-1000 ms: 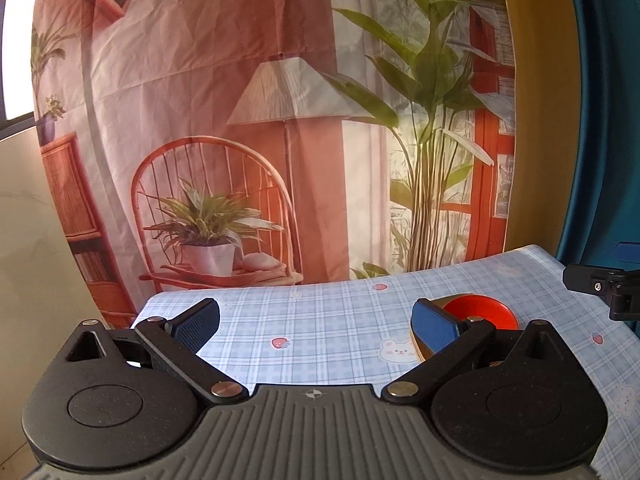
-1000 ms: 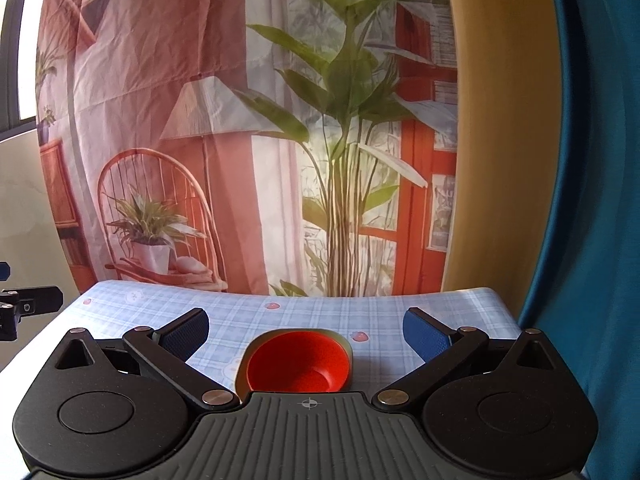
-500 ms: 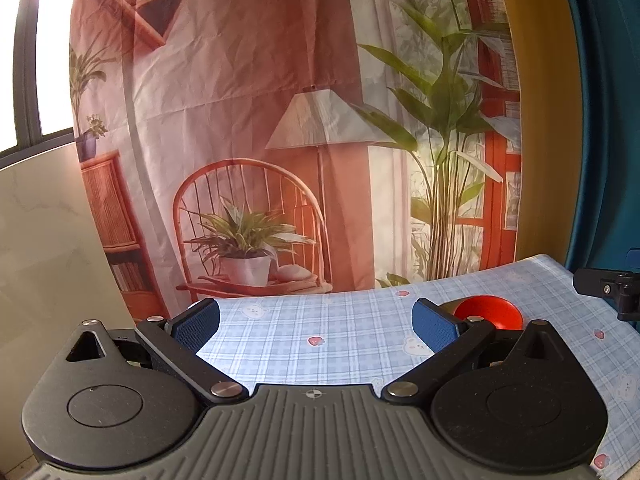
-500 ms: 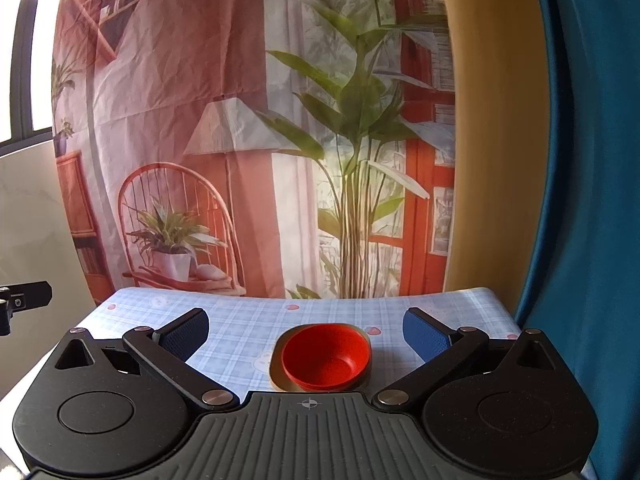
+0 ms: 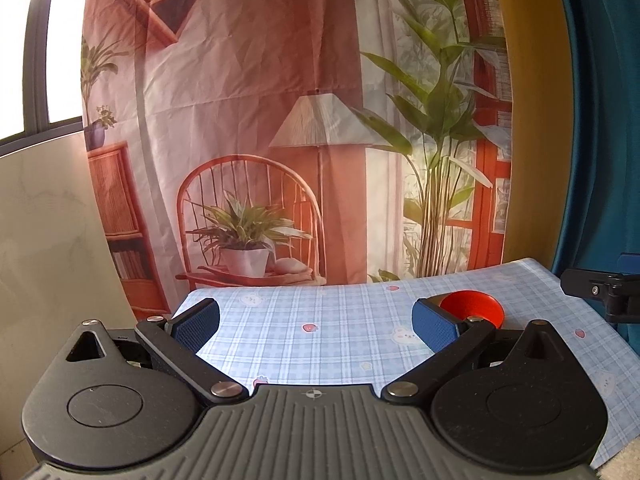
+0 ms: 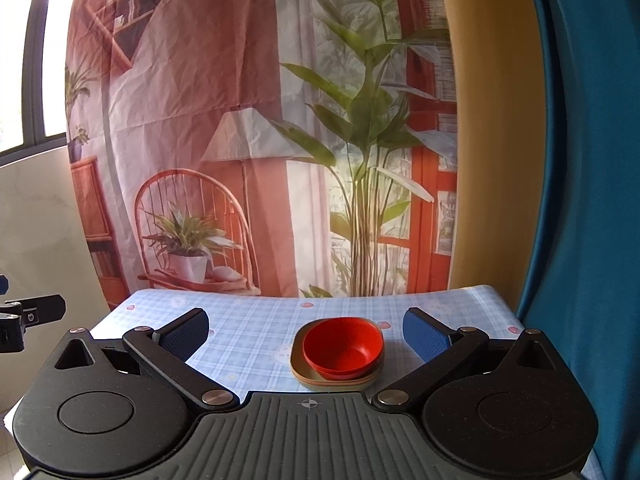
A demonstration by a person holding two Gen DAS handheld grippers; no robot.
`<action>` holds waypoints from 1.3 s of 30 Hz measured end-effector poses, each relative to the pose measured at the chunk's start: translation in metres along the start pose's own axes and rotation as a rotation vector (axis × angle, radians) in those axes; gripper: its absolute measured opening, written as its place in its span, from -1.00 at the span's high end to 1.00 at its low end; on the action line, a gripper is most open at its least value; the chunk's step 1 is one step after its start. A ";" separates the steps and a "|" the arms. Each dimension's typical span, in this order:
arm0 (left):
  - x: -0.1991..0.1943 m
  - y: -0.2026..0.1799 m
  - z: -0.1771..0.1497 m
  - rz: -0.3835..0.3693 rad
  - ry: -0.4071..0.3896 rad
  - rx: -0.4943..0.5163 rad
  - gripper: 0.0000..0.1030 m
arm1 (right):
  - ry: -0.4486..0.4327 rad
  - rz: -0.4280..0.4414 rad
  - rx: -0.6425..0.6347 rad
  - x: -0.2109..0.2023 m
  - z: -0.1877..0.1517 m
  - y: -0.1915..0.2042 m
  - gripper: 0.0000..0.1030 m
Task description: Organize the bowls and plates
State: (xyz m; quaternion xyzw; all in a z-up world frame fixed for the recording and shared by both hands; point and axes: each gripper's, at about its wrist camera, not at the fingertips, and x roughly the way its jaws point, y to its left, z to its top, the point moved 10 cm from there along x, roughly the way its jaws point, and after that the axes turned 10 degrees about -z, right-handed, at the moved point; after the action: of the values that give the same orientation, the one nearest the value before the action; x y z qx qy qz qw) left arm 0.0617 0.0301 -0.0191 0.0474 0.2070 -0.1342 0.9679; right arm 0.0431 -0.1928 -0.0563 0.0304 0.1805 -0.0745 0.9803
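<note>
A red bowl sits on a small stack of square olive and tan plates on the blue checked tablecloth, between the fingers of my right gripper and a little ahead of it. That gripper is open and empty. In the left wrist view the red bowl shows partly behind the right finger, and the plates are hidden. My left gripper is open and empty above the table's left part.
The table ends at a printed wall hanging at the back. A teal curtain hangs to the right, a pale wall to the left. The other gripper's tip shows at the right edge of the left wrist view.
Both grippers have pulled back and risen away from the bowl and plates. The stack now shows whole in the right wrist view and smaller in the left wrist view.
</note>
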 end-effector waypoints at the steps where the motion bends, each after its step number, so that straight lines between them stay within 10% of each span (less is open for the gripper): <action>1: -0.001 0.000 0.000 -0.002 0.001 0.000 -1.00 | 0.000 -0.001 0.000 0.000 0.000 0.000 -0.99; 39: 0.002 0.003 -0.007 -0.005 0.031 -0.023 -1.00 | 0.028 -0.010 0.022 0.000 -0.009 -0.010 -0.99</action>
State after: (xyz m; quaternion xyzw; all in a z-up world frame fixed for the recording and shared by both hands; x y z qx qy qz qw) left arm 0.0612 0.0334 -0.0264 0.0379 0.2237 -0.1333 0.9647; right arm 0.0382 -0.2018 -0.0654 0.0414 0.1934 -0.0810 0.9769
